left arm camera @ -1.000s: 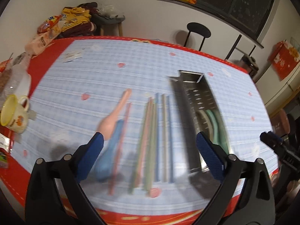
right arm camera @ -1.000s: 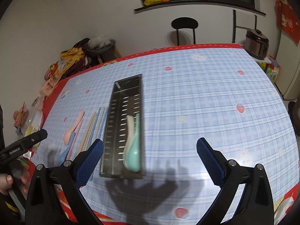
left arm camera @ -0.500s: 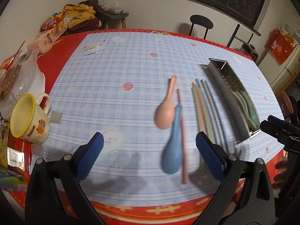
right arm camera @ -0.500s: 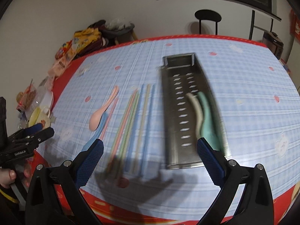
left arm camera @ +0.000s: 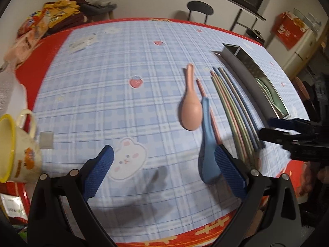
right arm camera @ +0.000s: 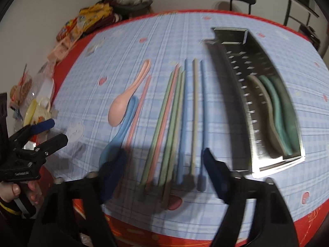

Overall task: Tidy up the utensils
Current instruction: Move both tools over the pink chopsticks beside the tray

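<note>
On the desk (right arm camera: 236, 16) we count two spoons (right arm camera: 121, 105) beside eight chopsticks (right arm camera: 174, 111); the tray (right arm camera: 232, 86) holds three more. Both hand-held grippers, left (left arm camera: 162, 170) and right (right arm camera: 164, 170), are spread, holding nothing.

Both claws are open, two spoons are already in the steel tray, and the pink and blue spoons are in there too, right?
Not quite. The pink spoon and blue spoon lie on the tablecloth, left of the chopsticks, as the right wrist view shows. Both claws, left and right, are open, and two spoons are in the tray.
</note>
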{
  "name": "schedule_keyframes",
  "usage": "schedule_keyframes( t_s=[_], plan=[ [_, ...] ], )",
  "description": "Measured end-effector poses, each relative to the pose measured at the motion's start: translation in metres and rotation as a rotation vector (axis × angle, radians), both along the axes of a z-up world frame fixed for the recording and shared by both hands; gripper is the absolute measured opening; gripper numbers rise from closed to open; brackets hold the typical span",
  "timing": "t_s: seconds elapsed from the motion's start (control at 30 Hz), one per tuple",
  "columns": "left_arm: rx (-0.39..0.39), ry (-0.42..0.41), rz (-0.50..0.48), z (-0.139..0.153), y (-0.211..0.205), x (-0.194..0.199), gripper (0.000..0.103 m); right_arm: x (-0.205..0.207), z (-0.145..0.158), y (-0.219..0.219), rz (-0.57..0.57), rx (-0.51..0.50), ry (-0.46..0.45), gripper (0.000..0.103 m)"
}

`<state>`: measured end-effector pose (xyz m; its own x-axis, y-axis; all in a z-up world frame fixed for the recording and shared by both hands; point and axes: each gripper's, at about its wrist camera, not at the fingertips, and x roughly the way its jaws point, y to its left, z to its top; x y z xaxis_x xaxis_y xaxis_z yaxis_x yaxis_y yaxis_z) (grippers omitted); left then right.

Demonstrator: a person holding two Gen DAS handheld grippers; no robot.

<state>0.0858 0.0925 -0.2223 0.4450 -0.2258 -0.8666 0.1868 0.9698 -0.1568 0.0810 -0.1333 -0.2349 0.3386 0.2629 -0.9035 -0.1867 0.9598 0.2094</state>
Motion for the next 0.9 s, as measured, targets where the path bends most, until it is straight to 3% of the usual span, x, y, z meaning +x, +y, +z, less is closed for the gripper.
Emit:
schedule_keyframes(
  t_s=[0.03, 0.1, 0.2, 0.37, 0.7, 0.9],
  plan=[
    [-0.011, 0.004, -0.013, -0.002, -0.002, 0.001, 0.096, 0.002, -0.005, 0.005, 0.015, -0.014, 0.006, 0.054],
    [-0.025, 0.01, -0.034, -0.005, -0.006, 0.003, 0.096, 0.005, -0.012, 0.012, 0.038, -0.028, 0.015, 0.032],
    [-0.052, 0.018, -0.064, -0.01, -0.012, 0.007, 0.087, 0.012, -0.022, 0.021, 0.057, -0.038, 0.03, 0.014],
    [-0.066, 0.039, -0.073, -0.016, -0.016, 0.011, 0.072, 0.023, -0.032, 0.029, 0.051, -0.061, 0.036, 0.008],
    [-0.118, 0.064, -0.083, -0.019, -0.018, 0.011, 0.047, 0.039, -0.035, 0.028, 0.024, -0.069, 0.026, 0.007],
    [-0.141, 0.072, -0.134, -0.019, -0.034, 0.009, 0.033, 0.042, -0.038, 0.039, 0.064, -0.13, 0.008, 0.009]
  ],
)
